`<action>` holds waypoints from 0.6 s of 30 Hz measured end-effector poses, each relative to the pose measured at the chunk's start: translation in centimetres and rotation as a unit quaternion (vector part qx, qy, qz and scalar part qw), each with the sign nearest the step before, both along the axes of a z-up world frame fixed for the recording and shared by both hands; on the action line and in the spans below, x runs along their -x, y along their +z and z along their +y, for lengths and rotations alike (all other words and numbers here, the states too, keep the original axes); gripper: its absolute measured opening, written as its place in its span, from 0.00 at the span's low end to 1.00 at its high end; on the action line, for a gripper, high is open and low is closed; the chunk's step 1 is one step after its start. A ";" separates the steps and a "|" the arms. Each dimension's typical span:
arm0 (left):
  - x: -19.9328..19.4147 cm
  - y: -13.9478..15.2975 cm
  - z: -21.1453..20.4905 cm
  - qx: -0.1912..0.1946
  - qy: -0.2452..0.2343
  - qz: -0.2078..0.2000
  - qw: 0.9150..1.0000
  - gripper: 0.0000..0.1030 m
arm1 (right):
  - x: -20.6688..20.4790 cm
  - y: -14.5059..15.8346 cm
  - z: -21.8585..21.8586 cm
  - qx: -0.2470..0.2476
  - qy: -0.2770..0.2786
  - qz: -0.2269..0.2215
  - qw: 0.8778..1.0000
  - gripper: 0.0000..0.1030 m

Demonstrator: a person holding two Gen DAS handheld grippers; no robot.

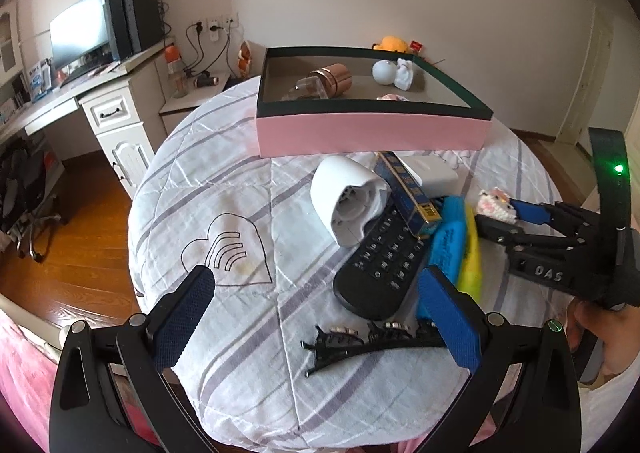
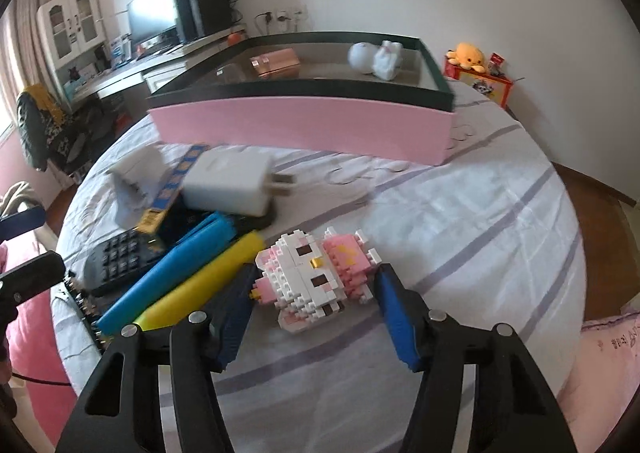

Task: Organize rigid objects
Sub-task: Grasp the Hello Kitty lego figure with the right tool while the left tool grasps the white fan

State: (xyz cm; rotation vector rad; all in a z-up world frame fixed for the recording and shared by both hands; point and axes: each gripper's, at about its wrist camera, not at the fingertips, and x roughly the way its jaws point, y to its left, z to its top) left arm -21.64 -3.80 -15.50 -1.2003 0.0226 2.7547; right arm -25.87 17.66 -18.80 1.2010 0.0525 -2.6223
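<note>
Right wrist view: right gripper (image 2: 316, 289) straddling, not yet clasping, brick figure (image 2: 316, 277); box (image 2: 304, 125) part-filled, pile left.

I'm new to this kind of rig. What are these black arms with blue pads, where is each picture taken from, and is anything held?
No robot: a person holds hand-held tongs, each with a fisheye camera looking along its fingers. The left-wrist view shows the left tongs open above a black remote and hair clip on a striped bedspread, with the right tongs at the side. In the right-wrist view they straddle a pink-and-white brick figure; whether the pads already press it, I cannot tell. Behind stands a pink box.
</note>
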 end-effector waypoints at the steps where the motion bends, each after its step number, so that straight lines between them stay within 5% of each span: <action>1: 0.2 -0.1 0.0 -0.002 0.002 -0.001 1.000 1.00 | 0.2 0.1 0.3 0.002 -0.004 0.002 1.000 0.59; 18: 1.6 -0.8 0.6 0.026 0.002 -0.006 1.000 1.00 | 1.2 -0.4 1.5 -0.020 -0.015 0.025 0.999 0.60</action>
